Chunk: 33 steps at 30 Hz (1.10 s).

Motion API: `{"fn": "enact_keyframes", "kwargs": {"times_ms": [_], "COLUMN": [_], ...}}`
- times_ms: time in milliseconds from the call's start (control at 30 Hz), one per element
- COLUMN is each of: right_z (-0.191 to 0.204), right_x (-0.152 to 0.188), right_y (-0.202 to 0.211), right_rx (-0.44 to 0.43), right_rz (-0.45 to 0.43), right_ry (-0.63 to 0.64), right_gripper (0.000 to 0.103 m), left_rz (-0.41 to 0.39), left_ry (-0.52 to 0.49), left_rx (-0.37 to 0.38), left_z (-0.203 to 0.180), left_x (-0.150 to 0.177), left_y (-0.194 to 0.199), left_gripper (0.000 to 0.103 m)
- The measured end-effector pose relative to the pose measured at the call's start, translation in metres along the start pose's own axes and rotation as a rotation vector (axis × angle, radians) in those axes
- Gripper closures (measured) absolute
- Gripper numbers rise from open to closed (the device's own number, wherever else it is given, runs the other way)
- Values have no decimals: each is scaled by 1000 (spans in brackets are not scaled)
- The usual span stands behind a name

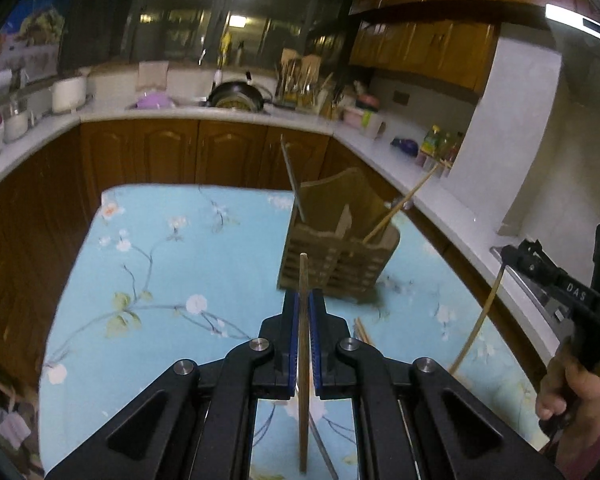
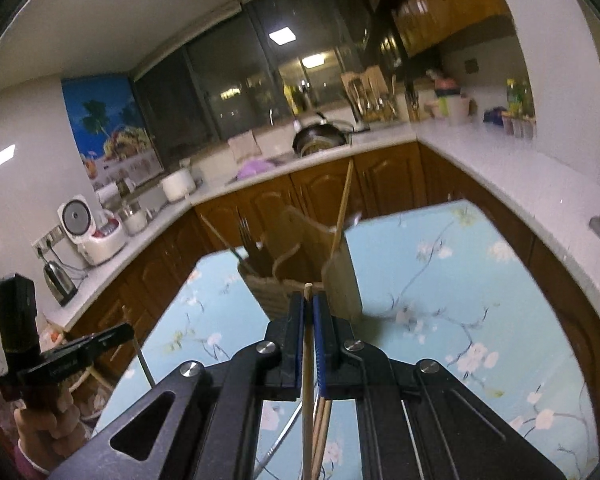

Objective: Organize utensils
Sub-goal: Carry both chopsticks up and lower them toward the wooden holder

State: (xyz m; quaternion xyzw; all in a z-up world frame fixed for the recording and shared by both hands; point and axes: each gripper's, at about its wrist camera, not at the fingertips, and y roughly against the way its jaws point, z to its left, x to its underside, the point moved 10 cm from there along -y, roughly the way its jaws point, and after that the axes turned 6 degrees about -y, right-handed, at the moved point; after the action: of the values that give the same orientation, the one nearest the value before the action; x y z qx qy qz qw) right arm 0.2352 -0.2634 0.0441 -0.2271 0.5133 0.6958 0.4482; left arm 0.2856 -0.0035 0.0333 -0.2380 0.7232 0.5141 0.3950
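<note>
A wooden utensil holder (image 1: 336, 248) stands on the blue floral tablecloth (image 1: 160, 264); a chopstick and a metal utensil lean in it. My left gripper (image 1: 304, 300) is shut on a wooden chopstick (image 1: 303, 360), held upright just in front of the holder. My right gripper (image 2: 309, 304) is shut on another wooden chopstick (image 2: 308, 380), close above the holder (image 2: 300, 276), which holds a fork and chopsticks. The right gripper also shows in the left wrist view (image 1: 504, 254), with its chopstick hanging down. More chopsticks (image 2: 322, 420) and a metal utensil lie on the table below.
Kitchen counters (image 1: 400, 152) with wooden cabinets wrap around the table. A wok (image 1: 236, 96), rice cooker (image 2: 96, 232), kettle (image 2: 60, 280) and bottles (image 1: 440, 144) stand on them. The left hand-held gripper shows in the right wrist view (image 2: 60, 356).
</note>
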Motion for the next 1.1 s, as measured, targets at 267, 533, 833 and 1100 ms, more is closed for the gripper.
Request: {"fn": "enact_keyframes", "kwargs": {"times_ms": [267, 533, 833, 1100], "right_z": [5, 9, 9, 14], "right_x": [-25, -35, -64, -109], "right_y": [6, 3, 1, -8], "right_rx": [-14, -20, -33, -36], "right_rz": [-59, -82, -146, -232], "right_ry": [5, 9, -6, -7], "right_gripper": [98, 98, 98, 98], "left_rz": [-34, -54, -134, -238], "left_ry": [-4, -1, 20, 4], "left_rx": [1, -2, 1, -7], "left_z": [-1, 2, 5, 2], "left_x": [-10, -27, -61, -107], "left_y": [11, 3, -4, -18], "left_gripper": [100, 100, 100, 100]}}
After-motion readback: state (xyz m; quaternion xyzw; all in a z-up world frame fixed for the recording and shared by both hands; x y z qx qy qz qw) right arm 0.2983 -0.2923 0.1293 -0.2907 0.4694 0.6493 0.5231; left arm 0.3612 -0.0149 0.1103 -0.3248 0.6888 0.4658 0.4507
